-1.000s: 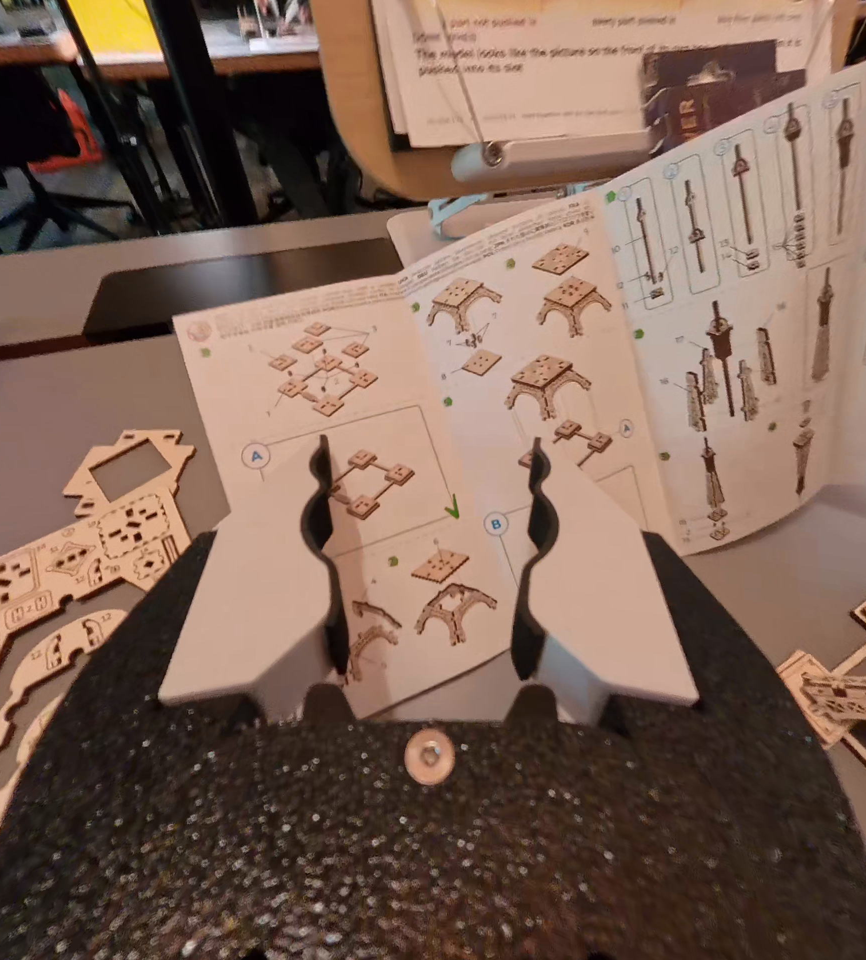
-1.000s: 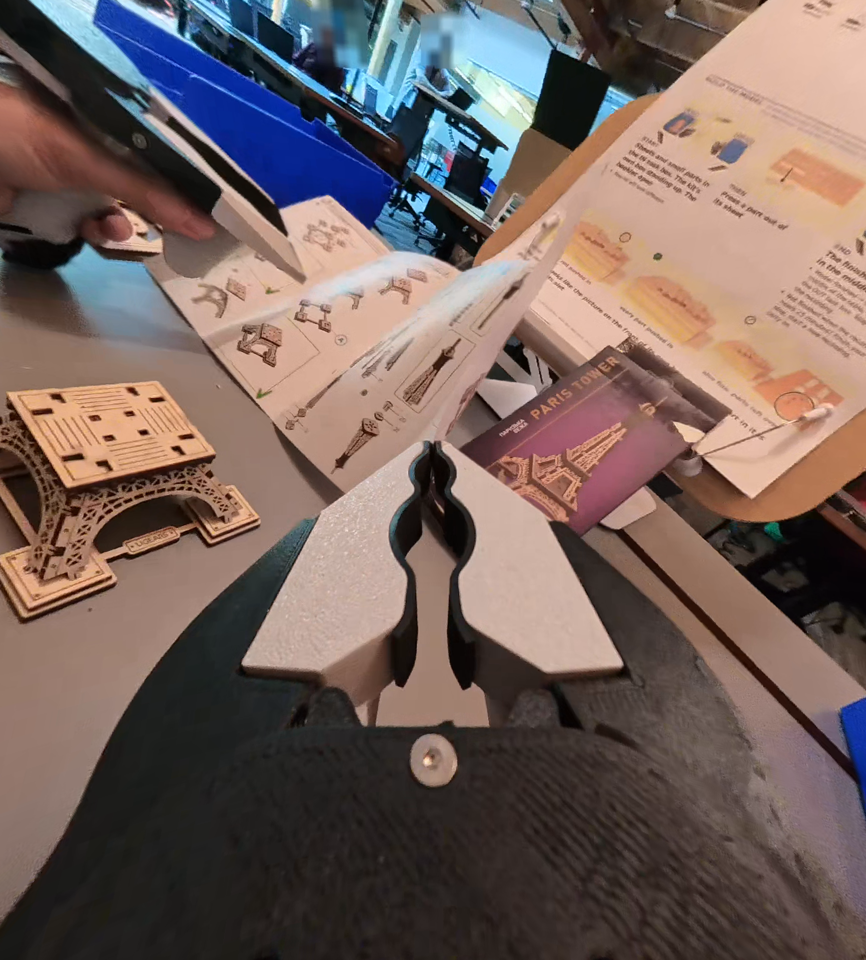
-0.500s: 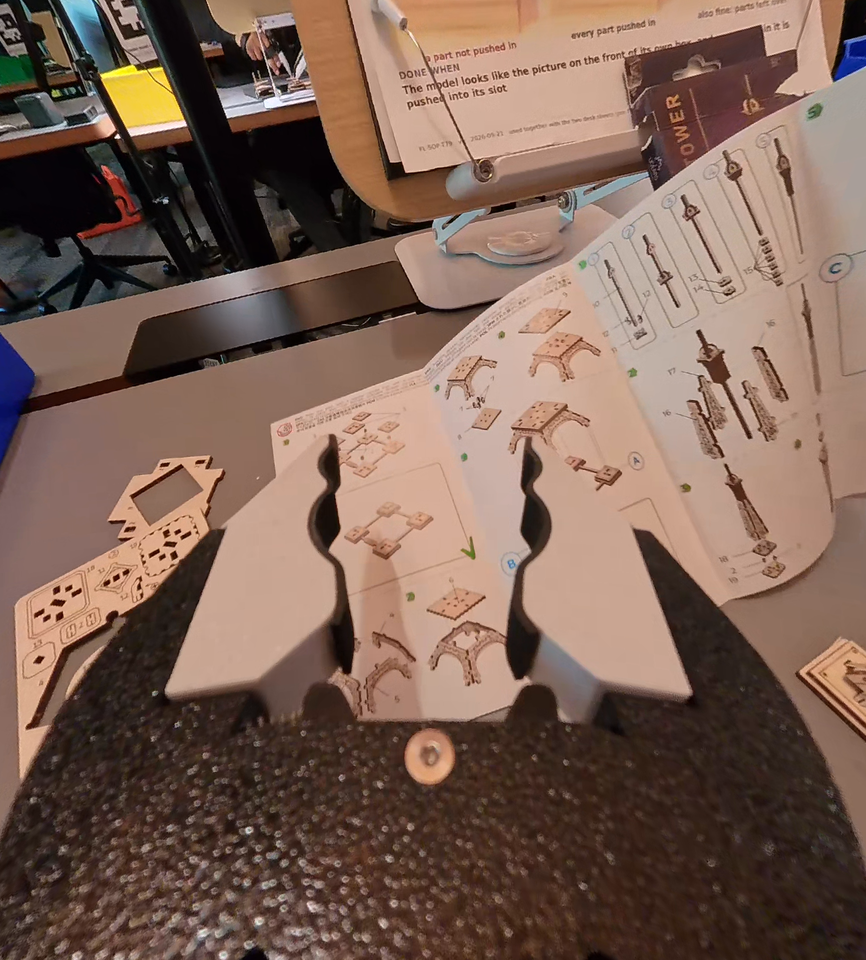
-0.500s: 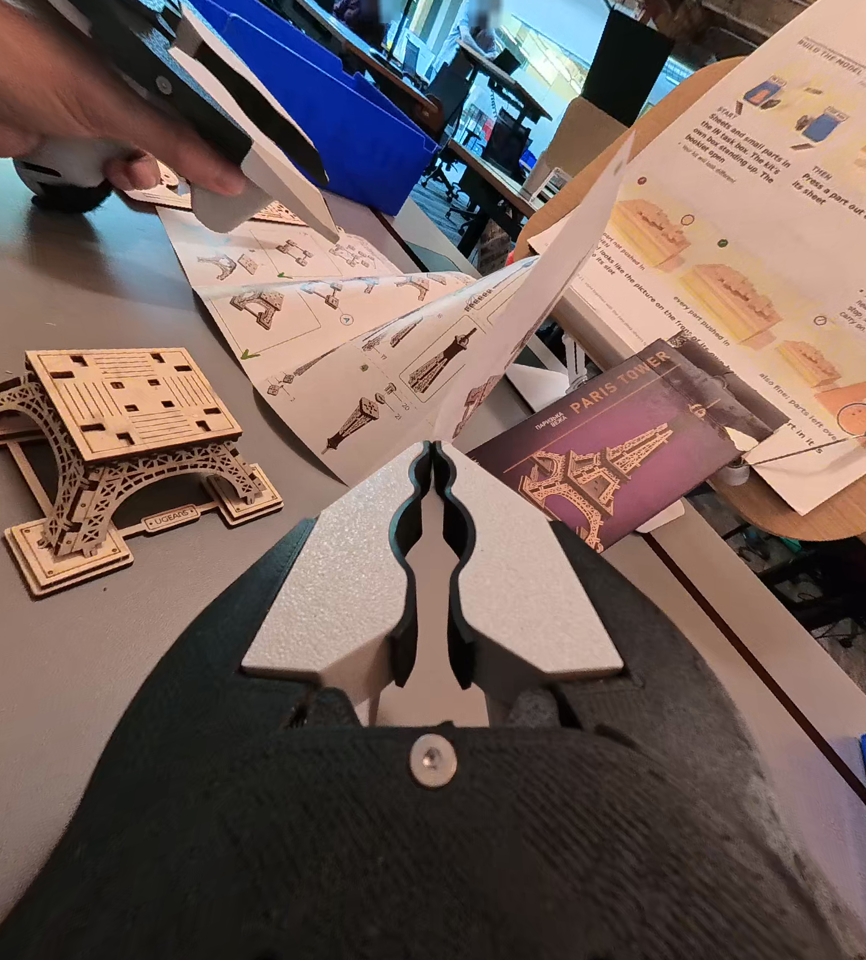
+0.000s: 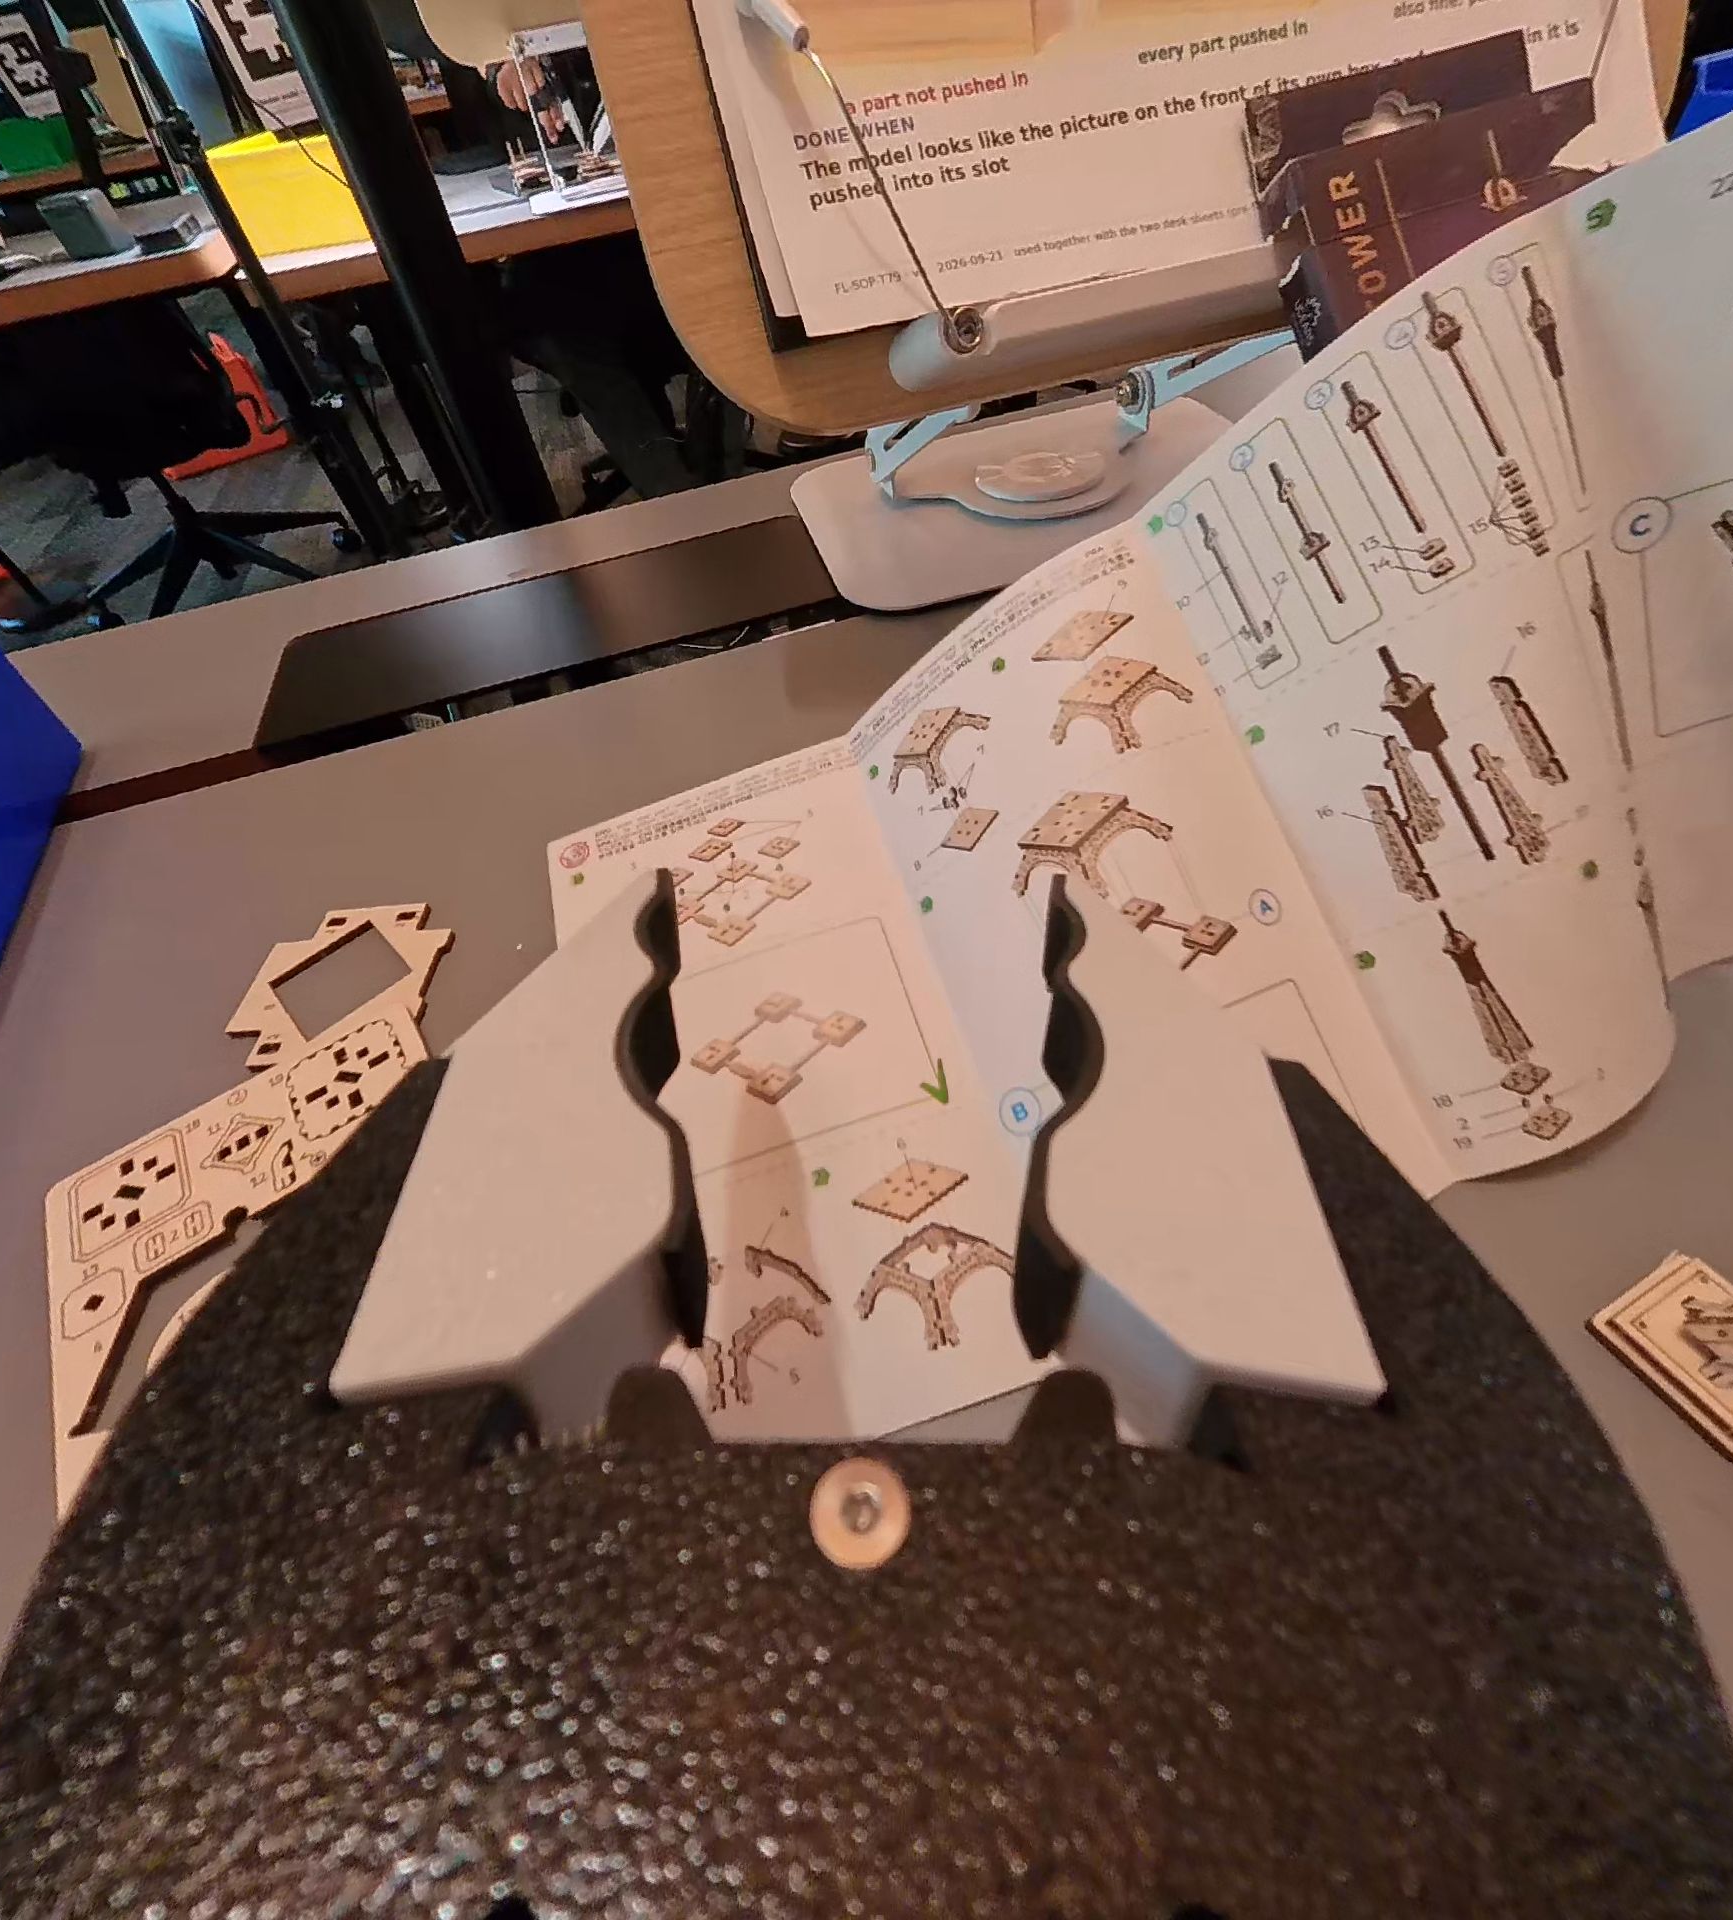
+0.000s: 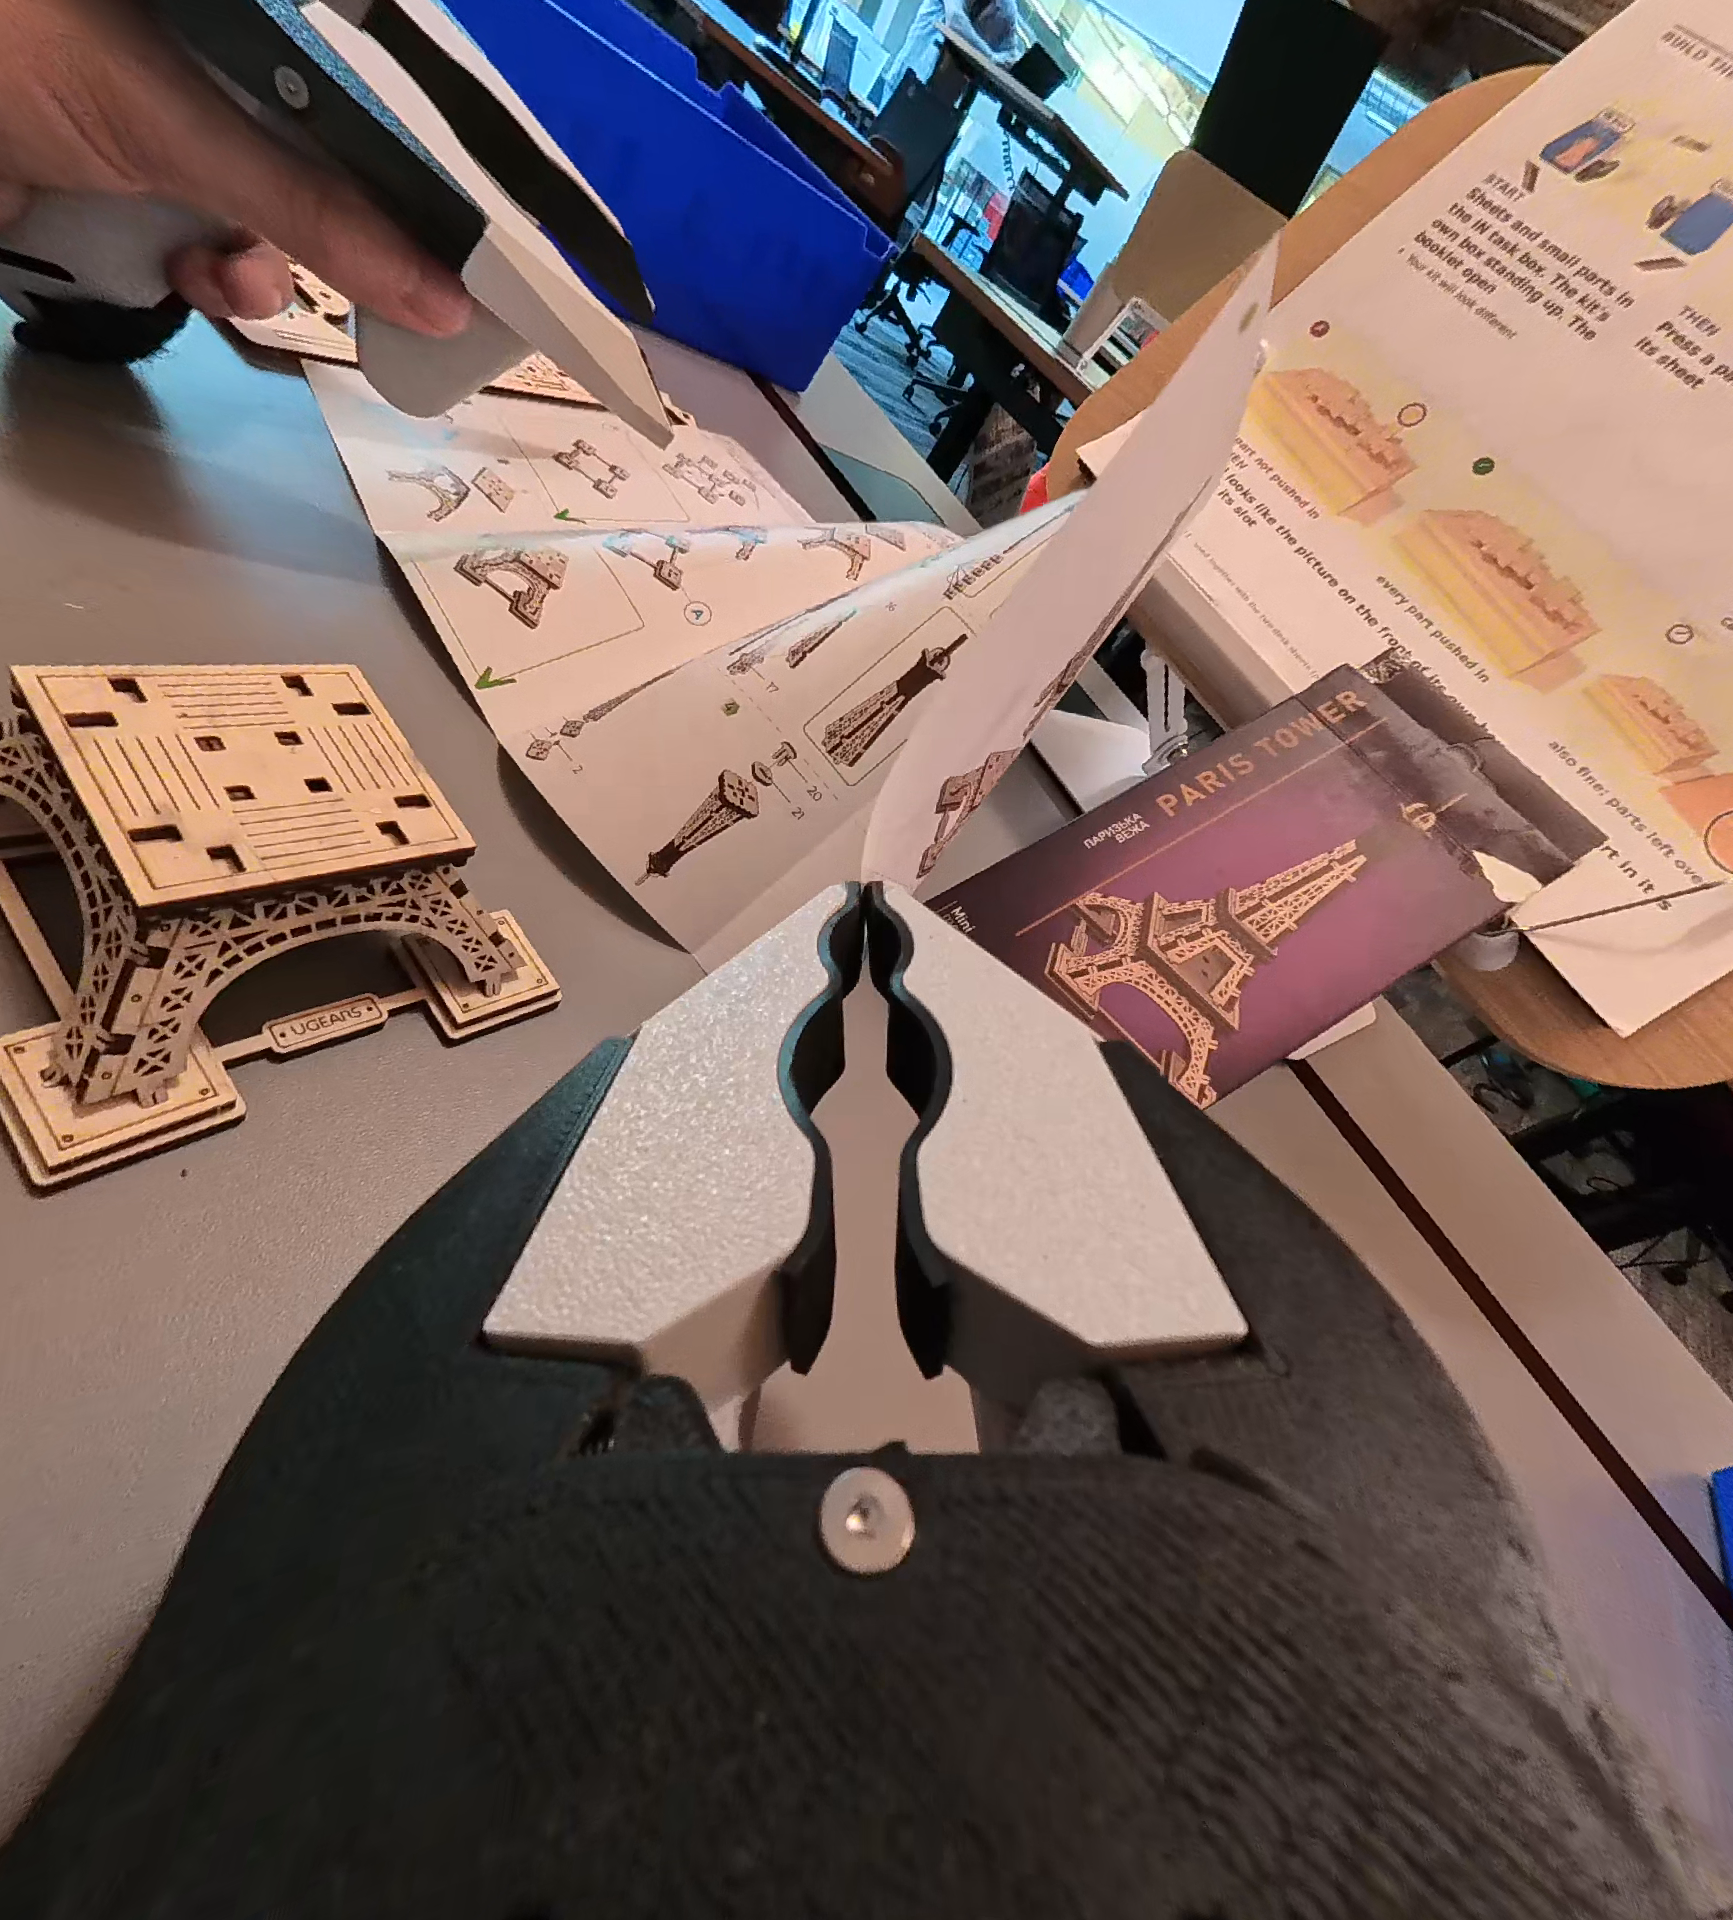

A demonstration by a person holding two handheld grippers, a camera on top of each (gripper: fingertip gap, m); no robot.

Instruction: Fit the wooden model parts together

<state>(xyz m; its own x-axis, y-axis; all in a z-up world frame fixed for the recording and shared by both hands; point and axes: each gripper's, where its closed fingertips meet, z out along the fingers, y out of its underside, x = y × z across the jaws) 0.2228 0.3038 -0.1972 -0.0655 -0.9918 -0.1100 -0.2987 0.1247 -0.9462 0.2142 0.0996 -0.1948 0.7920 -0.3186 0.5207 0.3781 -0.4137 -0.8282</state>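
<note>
Wooden model parts first: the built tower base stands on the tabletop, off to the left of the right gripper and closer to it than to the left gripper. The punched-out parts sheet lies flat, left of the left gripper.

Right jaws are pinched shut on the free end of the instruction booklet, holding that end up off the tabletop while the rest lies flat. Left jaws are wide open over the booklet's first pages, gripping nothing (just hovering there, far as I can tell).

So no wood is in either gripper; I'd guess the right one has to let the paper go before reaching left for the base.

Versus a second ago: the left gripper has pulled up and back, so more booklet shows, and the right has lifted its end higher.
</note>
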